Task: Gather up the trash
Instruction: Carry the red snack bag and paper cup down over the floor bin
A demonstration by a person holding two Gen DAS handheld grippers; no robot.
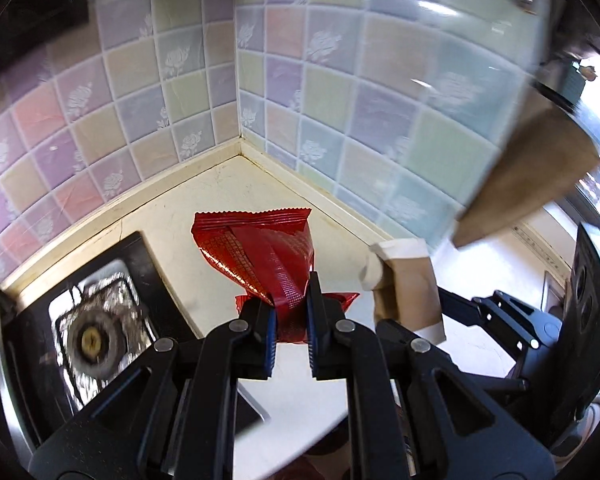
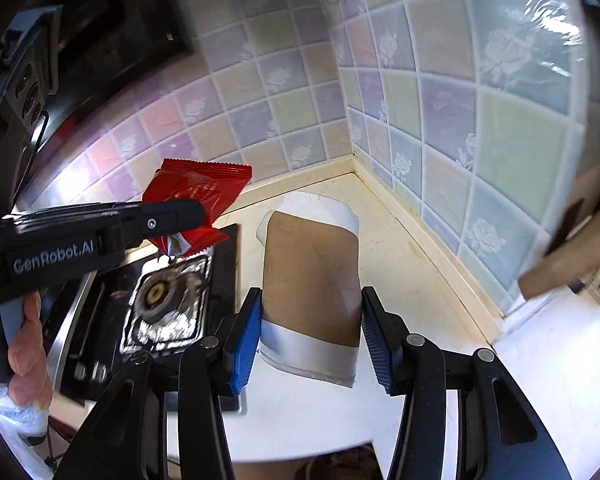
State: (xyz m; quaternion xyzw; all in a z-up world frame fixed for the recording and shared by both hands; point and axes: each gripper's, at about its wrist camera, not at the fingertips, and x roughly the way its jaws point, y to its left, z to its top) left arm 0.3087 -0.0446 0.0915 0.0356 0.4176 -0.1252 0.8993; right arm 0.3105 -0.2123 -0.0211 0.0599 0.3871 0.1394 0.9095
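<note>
A crinkled red snack wrapper (image 1: 260, 248) hangs in the air above the counter, pinched between the blue pads of my left gripper (image 1: 291, 298), which is shut on its lower end. The right wrist view shows the same wrapper (image 2: 204, 184) at the tip of the left gripper (image 2: 188, 220). My right gripper (image 2: 312, 304) is shut on a brown paper cup (image 2: 312, 272) with white bands at both ends, its pads pressing the cup's sides. In the left wrist view the cup (image 1: 408, 292) hangs just right of the wrapper.
Below lie a cream counter (image 1: 220, 188) in a corner of pastel tiled walls (image 1: 340, 80) and a black gas hob with a foil-lined burner (image 2: 160, 300). A blurred brown board (image 1: 540, 172) juts in at the right. A hand (image 2: 28, 352) grips the left gripper's handle.
</note>
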